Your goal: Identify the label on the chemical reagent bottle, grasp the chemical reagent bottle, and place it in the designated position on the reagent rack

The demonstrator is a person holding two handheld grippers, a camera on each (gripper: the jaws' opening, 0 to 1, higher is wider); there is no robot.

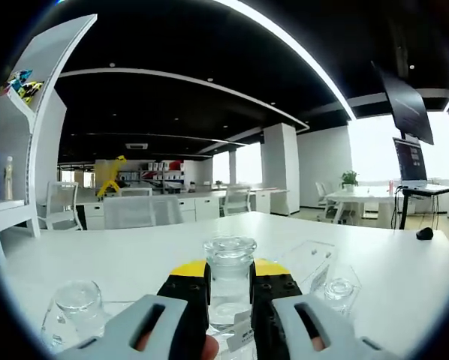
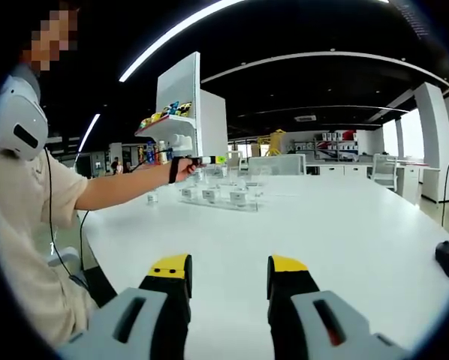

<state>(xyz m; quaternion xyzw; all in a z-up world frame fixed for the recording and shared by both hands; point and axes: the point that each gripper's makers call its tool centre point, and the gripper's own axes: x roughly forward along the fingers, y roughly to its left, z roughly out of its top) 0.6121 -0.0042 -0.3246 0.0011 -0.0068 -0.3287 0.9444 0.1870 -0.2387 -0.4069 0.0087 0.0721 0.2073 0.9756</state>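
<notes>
At lower centre, left claw (image 1: 230, 289) pinches the reagent bottle (image 1: 229, 279); right claw (image 2: 228, 281) spread above the desk (image 2: 345, 225).

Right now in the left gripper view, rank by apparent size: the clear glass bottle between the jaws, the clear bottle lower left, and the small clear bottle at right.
1. Clear glass bottle between the jaws, largest, though nearest the camera.
2. Clear bottle lower left.
3. Small clear bottle at right, smallest.

Bottle (image 1: 230, 281) label mostly behind left tongs (image 1: 230, 289); far rack (image 2: 221, 196) labels too small.
</notes>
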